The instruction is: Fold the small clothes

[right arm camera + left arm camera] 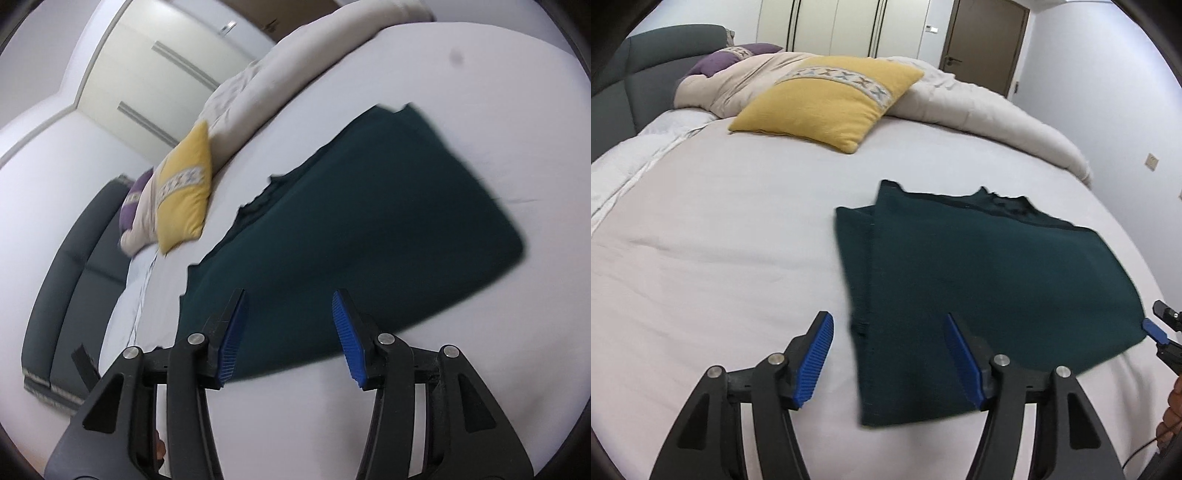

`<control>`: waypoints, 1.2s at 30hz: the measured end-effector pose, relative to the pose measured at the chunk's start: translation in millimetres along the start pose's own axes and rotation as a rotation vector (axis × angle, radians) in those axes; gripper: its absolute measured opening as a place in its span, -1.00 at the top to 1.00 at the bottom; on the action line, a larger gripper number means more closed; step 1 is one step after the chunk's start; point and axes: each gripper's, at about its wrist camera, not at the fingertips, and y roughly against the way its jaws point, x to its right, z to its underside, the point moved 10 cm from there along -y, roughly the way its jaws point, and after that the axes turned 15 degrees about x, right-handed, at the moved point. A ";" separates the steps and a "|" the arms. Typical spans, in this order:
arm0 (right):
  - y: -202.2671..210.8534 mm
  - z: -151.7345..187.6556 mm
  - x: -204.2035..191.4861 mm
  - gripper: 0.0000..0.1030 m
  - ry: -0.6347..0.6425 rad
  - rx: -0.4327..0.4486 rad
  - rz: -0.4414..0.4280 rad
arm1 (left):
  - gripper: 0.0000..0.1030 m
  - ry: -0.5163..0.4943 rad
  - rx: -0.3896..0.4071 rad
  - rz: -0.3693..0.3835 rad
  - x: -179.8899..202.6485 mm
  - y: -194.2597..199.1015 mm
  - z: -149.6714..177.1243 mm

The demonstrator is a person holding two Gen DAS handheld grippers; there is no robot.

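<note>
A dark green garment [979,280] lies folded flat on the white bed sheet [720,240]. My left gripper [888,328] is open above its near left edge, its fingers astride that edge, holding nothing. My right gripper [288,306] is open and empty over the garment's [351,221] near edge. In the left wrist view the right gripper's blue fingertip [1154,329] shows at the garment's near right corner; whether it touches the cloth I cannot tell.
A yellow cushion [827,99] and a beige duvet [979,107] lie at the far side of the bed. A dark grey headboard [613,99] stands far left. A wardrobe [842,26] and a brown door [986,40] are behind.
</note>
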 end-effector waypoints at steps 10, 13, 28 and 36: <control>-21.4 24.0 -23.5 0.10 0.030 -0.053 -0.027 | -0.38 0.008 -0.008 -0.029 -15.8 -7.5 -3.0; -30.3 27.2 -30.4 0.10 0.039 -0.068 -0.045 | -0.46 0.110 -0.055 0.037 -18.4 -17.1 5.1; -82.0 42.8 -63.2 0.10 0.031 -0.152 -0.145 | -0.45 0.529 -0.273 0.317 -4.9 -44.7 32.1; -120.2 56.3 -102.8 0.10 0.053 -0.252 -0.205 | 0.53 0.755 -0.358 0.405 -11.8 -58.1 42.8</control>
